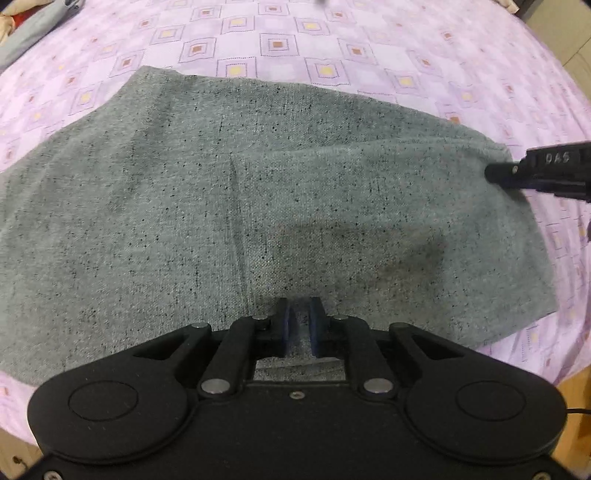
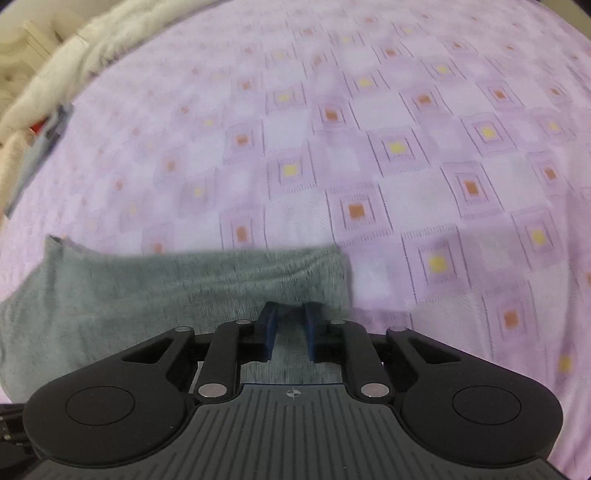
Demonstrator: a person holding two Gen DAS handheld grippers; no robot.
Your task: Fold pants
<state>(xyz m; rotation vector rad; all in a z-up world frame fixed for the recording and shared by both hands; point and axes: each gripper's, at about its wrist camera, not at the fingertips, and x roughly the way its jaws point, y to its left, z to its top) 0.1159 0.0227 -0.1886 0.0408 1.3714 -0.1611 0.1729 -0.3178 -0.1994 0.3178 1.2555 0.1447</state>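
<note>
Left wrist: speckled grey knit pants (image 1: 258, 206) lie folded flat on the lilac sheet with square print (image 1: 369, 48); left gripper (image 1: 300, 325) is narrowly parted over the near hem, gripping nothing. Grey cloth (image 1: 33, 29) lies far left.

Right wrist: right gripper (image 2: 289, 325) is parted over the pants' right end; cream bedding (image 2: 55, 66) lies far left.

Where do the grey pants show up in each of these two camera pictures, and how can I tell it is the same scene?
Left wrist view: the grey pants fill the middle, spread across the bed, reaching down to the left gripper.
Right wrist view: the grey pants lie at lower left, one end under the right gripper.
Shared landmark: the purple checked bedsheet under the pants in both.
</note>
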